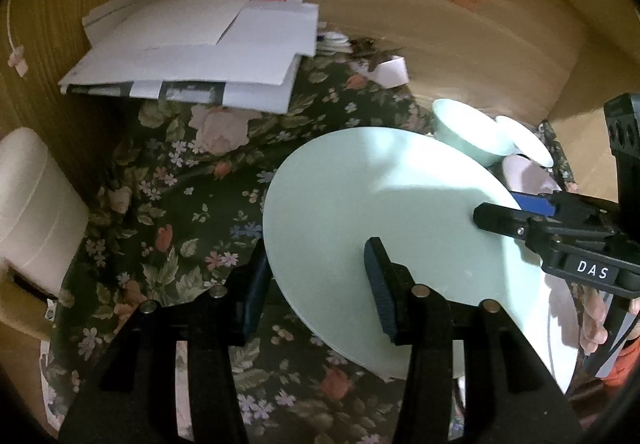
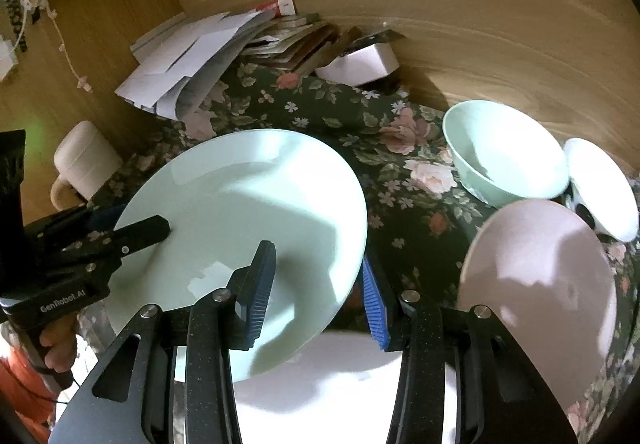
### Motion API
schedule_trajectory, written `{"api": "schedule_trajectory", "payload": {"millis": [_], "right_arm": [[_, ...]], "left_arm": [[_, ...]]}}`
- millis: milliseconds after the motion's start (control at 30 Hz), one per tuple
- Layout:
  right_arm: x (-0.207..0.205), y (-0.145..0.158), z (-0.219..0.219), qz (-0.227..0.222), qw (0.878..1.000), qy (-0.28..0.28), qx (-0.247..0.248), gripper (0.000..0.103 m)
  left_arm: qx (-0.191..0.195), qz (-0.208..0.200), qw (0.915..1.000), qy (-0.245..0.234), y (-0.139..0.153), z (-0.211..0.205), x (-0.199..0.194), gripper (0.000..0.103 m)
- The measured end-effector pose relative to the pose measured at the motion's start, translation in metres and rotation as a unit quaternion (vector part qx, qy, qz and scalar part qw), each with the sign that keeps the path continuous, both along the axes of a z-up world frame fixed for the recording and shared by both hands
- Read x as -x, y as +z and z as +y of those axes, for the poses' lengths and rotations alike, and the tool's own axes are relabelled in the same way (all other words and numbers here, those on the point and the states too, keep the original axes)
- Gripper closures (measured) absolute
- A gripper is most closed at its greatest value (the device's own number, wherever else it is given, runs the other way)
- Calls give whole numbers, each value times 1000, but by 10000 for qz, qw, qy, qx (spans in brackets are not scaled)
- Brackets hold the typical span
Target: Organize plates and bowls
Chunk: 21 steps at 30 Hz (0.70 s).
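Plate (image 2: pixel 240 228) pale green, clamped at opposite rims by left gripper (image 1: pixel 316 284) and right gripper (image 2: pixel 320 292), above white plate (image 2: pixel 320 384); green bowl (image 2: pixel 504 156), pink bowl (image 2: pixel 536 284), white bowl (image 2: pixel 600 184) right of it, unstacked.

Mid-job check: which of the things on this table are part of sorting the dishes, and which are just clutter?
Part of the job:
- green plate, gripped at opposite rims by left tongs and right tongs
- white plate beneath it
- green bowl
- pink bowl
- white bowl

Lying about:
- paper pile
- cream mug
- small white box
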State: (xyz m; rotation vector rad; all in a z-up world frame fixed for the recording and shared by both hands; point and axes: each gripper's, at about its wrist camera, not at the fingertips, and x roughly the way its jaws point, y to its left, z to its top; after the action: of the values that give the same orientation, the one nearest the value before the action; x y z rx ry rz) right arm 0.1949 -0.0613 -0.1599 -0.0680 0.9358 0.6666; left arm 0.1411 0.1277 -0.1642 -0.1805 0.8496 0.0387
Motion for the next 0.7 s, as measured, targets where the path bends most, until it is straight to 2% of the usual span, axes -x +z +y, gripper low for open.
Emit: {"api": "schedule_trajectory", "payload": {"millis": [700], "right_arm": [[43,14,-69,-89,9984,-468,-299,65]], "left_arm": [[-103,-216,9988,-435,24,-66,31,56]]}}
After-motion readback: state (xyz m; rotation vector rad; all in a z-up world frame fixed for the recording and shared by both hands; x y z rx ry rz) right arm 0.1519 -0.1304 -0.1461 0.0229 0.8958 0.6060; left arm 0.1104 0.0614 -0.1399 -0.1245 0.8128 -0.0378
